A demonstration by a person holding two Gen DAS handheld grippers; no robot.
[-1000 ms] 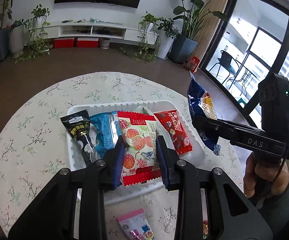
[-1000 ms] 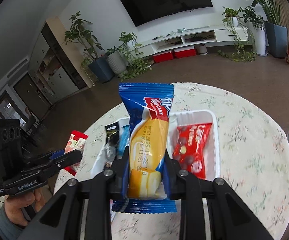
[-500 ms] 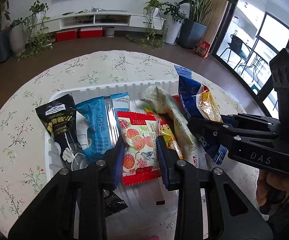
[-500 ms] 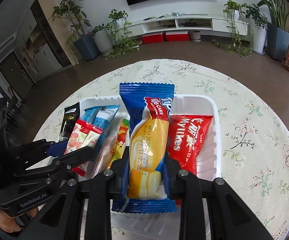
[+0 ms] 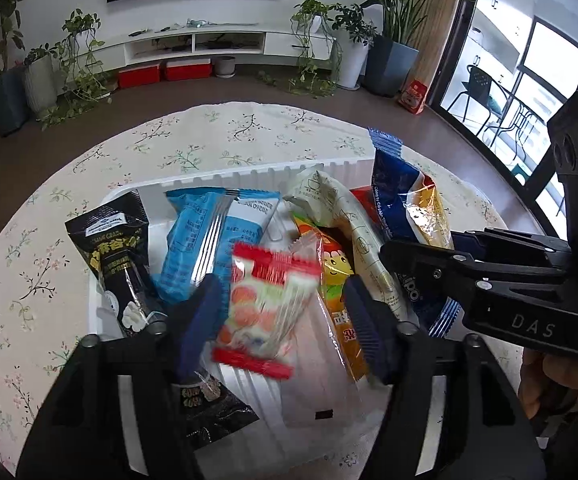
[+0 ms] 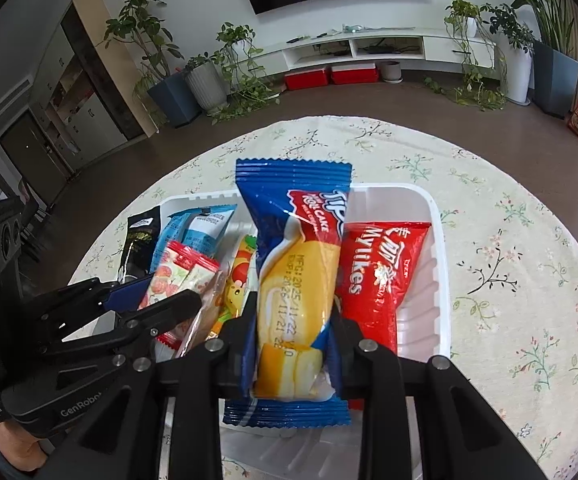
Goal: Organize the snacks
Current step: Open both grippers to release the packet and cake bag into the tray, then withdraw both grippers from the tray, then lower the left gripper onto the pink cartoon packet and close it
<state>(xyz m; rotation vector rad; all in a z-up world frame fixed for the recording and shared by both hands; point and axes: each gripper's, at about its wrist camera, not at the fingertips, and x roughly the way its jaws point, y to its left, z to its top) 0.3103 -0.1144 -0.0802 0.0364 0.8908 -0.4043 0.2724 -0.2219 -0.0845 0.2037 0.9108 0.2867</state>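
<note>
Left gripper (image 5: 281, 316), at 6 o'clock in its own wrist view: jaws opening, pads spread clear of the red-and-white fruit-candy packet (image 5: 267, 308), which sits blurred between them over the white tray (image 5: 249, 170); judged a release, so the packet drops into the tray's near-middle gap. Right gripper (image 6: 289, 344), at 6 o'clock in its wrist view: jaws beginning to part, but the pads are pressed on the lower end of the blue cake-roll packet (image 6: 295, 292), which stands lengthwise toward 12 o'clock over the tray's centre, probably held low so it can be laid flat in the open lane. Next out, tray contents: red Mylikes packet (image 6: 381, 280) at 2 o'clock of the cake roll, lying flat beside it; orange cartoon packet (image 5: 339, 288) and a pale paper-wrapped packet (image 5: 345, 216) at 1 o'clock of the left gripper; light-blue packet (image 5: 209, 240) at 11 o'clock; black packet (image 5: 117, 256) at 10 o'clock against the tray's left wall. All rows run parallel, apparently to save room. Beyond, floral tablecloth (image 5: 209, 128).
</note>
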